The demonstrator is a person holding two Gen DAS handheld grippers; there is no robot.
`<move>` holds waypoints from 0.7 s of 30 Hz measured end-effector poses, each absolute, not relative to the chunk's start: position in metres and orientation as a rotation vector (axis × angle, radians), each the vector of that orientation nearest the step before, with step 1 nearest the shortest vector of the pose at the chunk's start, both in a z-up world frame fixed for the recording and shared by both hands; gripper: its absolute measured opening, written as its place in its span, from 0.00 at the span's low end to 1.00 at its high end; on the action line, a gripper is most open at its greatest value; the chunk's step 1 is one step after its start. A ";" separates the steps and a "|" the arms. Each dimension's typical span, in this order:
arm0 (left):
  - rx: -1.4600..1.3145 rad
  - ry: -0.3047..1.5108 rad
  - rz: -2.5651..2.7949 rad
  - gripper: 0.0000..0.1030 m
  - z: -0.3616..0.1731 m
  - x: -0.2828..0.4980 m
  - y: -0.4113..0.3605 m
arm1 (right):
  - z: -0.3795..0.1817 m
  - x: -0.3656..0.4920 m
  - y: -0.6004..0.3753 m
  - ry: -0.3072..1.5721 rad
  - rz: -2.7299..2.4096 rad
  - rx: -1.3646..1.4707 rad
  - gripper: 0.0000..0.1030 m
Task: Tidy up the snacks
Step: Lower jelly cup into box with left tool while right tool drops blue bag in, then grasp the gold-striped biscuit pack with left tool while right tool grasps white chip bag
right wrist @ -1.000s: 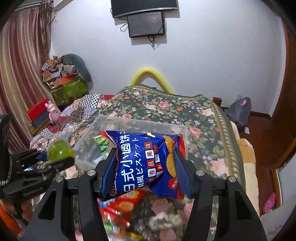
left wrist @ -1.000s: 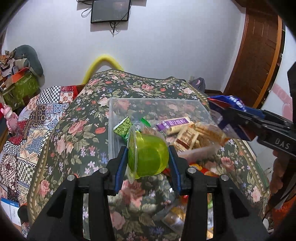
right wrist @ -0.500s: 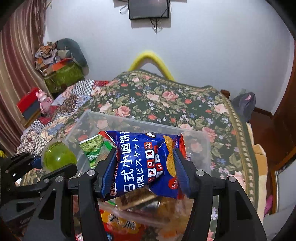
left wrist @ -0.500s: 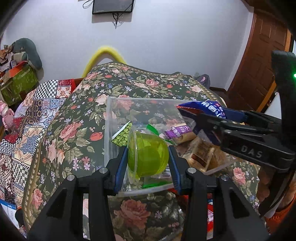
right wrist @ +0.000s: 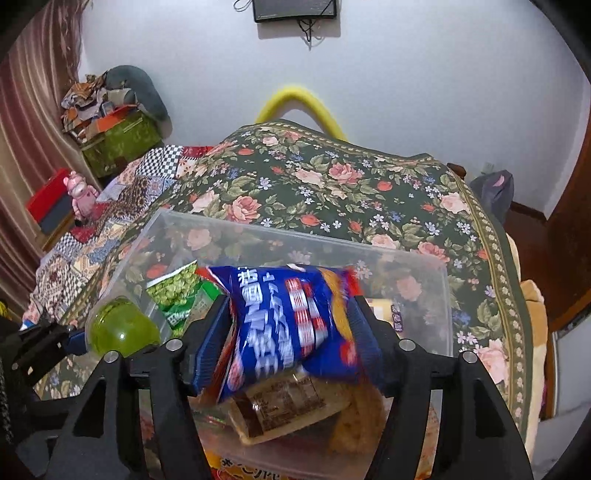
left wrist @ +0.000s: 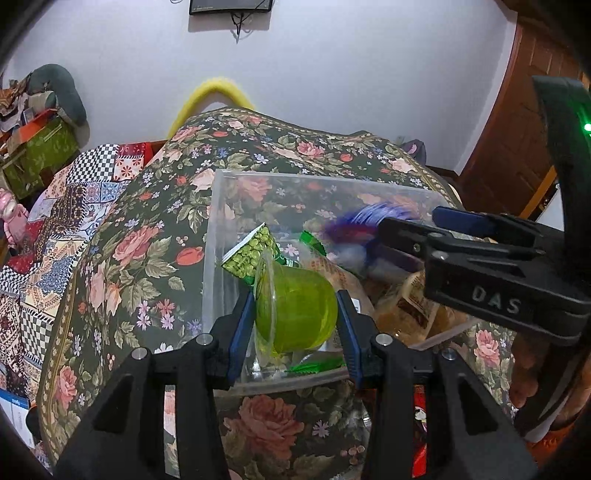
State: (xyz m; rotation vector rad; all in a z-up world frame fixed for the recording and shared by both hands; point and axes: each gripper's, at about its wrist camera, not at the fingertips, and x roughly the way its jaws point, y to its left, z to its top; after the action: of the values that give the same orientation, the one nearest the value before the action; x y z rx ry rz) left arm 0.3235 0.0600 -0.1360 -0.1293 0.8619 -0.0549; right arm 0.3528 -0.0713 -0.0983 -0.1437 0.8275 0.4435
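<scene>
Left gripper [left wrist: 293, 314] | jelly cup [left wrist: 295, 308] now over bin [left wrist: 221, 206] | blue packet [right wrist: 291, 325] blurred

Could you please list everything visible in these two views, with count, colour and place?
Bin: one, clear, on the bedspread.
Jelly cup: one, green, held over the bin's near left corner.
Biscuit bag: one, blue, blurred, held over the bin.
Pea packet: one, green, in the bin, left side.
Brown packets: several, in the bin under the biscuit bag.
Bedspread: one, dark floral, under the bin.
Quilt: one, patchwork, left of the bedspread.
Monitor: one, black, on the wall.
Yellow arch: one, behind the bed.
Door: one, brown, right.
Left gripper: shut on the jelly cup.
Right gripper: shut on the biscuit bag.
</scene>
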 end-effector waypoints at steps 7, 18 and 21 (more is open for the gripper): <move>-0.133 0.802 -0.056 0.49 -0.111 0.304 0.062 | -0.080 0.327 -0.084 0.763 0.472 -0.157 0.70; -0.094 0.792 -0.080 0.58 -0.092 0.250 0.054 | -0.068 0.266 -0.116 0.703 0.494 -0.179 0.70; -0.111 0.819 -0.088 0.59 -0.098 0.232 0.052 | -0.074 0.252 -0.126 0.717 0.498 -0.169 0.70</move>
State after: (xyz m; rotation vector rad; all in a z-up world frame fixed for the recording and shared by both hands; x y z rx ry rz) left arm 0.2323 0.0521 -0.0976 -0.1113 0.8190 -0.0883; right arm 0.2519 -0.1264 -0.0743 -0.1689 0.7166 0.4980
